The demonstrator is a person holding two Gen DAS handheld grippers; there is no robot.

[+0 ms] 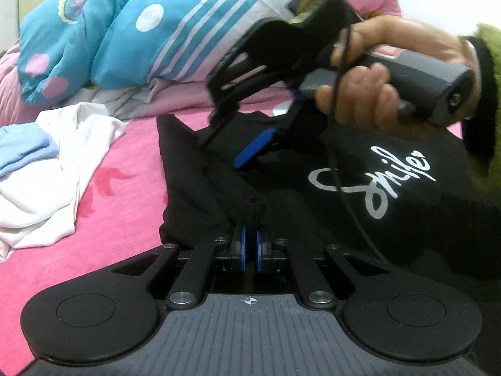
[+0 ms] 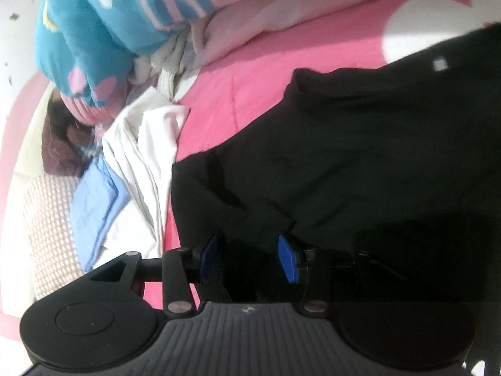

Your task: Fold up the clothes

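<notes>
A black T-shirt (image 1: 344, 225) with white "Smile" lettering (image 1: 372, 175) lies spread on the pink bed sheet (image 1: 125, 206). My left gripper (image 1: 250, 247) is at its near edge, shut on a bunched fold of the black cloth. A hand (image 1: 360, 94) with a green fuzzy sleeve holds my right gripper (image 1: 219, 155) just above the shirt's far part, tilted downward. Its blue pads stand apart. In the right wrist view the right gripper (image 2: 249, 258) is open over the black T-shirt (image 2: 360, 141), whose dark cloth lies below the gap. No pad presses on it.
A crumpled white garment (image 1: 62, 163) (image 2: 141, 163) and a folded light blue one (image 1: 25, 147) (image 2: 97, 194) lie left of the shirt. A blue patterned quilt (image 1: 125, 31) (image 2: 103, 31) is heaped at the back. A dotted pillow (image 2: 50, 225) sits at the far left.
</notes>
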